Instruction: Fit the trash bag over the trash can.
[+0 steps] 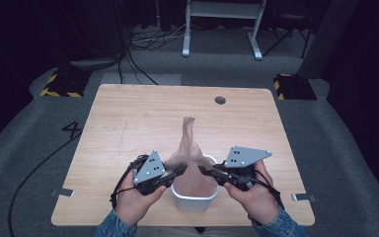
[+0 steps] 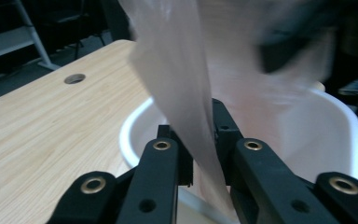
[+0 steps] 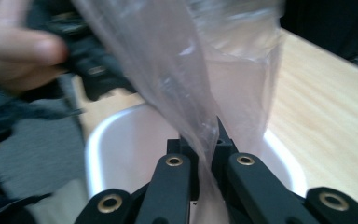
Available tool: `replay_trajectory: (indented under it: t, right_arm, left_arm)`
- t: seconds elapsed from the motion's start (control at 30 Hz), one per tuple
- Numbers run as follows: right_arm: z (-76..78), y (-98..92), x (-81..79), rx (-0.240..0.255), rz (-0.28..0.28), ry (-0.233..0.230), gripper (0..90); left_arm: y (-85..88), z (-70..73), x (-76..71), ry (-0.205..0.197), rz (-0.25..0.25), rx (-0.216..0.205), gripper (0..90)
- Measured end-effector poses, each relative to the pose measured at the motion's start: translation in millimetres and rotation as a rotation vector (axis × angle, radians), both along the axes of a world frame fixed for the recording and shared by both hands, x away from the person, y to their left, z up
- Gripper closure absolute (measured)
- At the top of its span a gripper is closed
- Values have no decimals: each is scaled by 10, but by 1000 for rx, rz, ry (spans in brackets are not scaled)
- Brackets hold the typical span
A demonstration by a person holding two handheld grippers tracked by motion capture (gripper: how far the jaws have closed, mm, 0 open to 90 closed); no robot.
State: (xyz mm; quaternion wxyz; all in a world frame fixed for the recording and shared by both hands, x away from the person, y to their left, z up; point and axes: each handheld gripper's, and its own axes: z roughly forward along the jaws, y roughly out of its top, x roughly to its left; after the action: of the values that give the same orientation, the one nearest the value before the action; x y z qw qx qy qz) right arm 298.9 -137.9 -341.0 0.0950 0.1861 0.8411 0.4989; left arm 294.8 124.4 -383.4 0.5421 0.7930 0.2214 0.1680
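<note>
High view: a thin translucent plastic bag (image 1: 190,158) stands in a white tub (image 1: 195,199) near the middle of the worktop's (image 1: 128,123) near edge, its long axis rising from the tub and tapering to a peak that leans toward the far edge. The left hand-held gripper (image 1: 180,170) meets the bag's left side, the right hand-held gripper (image 1: 203,171) its right side, both at rim height and about equally near, facing each other across the tub; the coming move, judged from this, turns on drawing the two sides apart along the line between them, across the bag's upright axis. Left gripper view: the left hand-held gripper (image 2: 200,140) has its jaws together on a fold of the plastic bag (image 2: 182,93), which runs up and away from the tips, with the white tub (image 2: 335,135) directly behind and below. Right gripper view: the right hand-held gripper (image 3: 205,140) is clamped on the opposite fold of the plastic bag (image 3: 186,70), jaws nearly meeting, above the white tub (image 3: 102,154); the other hand (image 3: 18,51) sits blurred beyond.
</note>
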Motion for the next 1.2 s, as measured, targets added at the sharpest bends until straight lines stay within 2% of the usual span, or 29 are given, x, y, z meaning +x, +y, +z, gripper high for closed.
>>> replay_trajectory:
  t: [0.1, 0.2, 0.3, 0.37, 0.43, 0.5, 0.57, 0.7, 0.83, 1.07, 1.13, 1.2]
  right_arm:
    - [17, -35, -99, 30, 63, 52, 900]
    - [4, -39, -185, 47, 106, 75, 900]
    - [-61, 2, -242, -16, 68, 9, 900]
    - [-131, 21, -218, -32, 53, 8, 900]
    - [-181, 22, -197, -39, 41, 9, 900]
    - [-206, 14, -192, -33, 30, 3, 900]
    - [-203, 8, -196, -26, 26, 1, 898]
    - [-179, 2, -216, -18, 22, -5, 894]
    - [-152, -5, -254, -10, 25, -20, 883]
    - [-97, -29, -321, 8, 26, -42, 890]
    - [-82, -32, -341, 12, 31, -44, 890]
    - [-80, -37, -352, 10, 32, -48, 890]
  left_arm:
    - [4, 2, 25, -12, 26, -8, 793]
    - [-10, -5, 48, -9, 54, -5, 763]
    - [-29, -22, 64, -22, 111, 18, 675]
    - [-35, -23, 45, -13, 144, 3, 573]
    - [-10, 1, 8, -28, 162, -6, 474]
    - [21, 35, -43, -35, 154, -3, 474]
    - [57, 67, -96, -32, 136, 13, 535]
    - [134, 117, -206, -55, 154, 12, 504]
    - [133, 162, -284, -59, 115, 11, 534]
    - [-17, 234, -355, -67, 43, 16, 544]
    - [-83, 238, -345, -59, -3, 0, 520]
    - [-159, 235, -340, -54, -44, 3, 495]
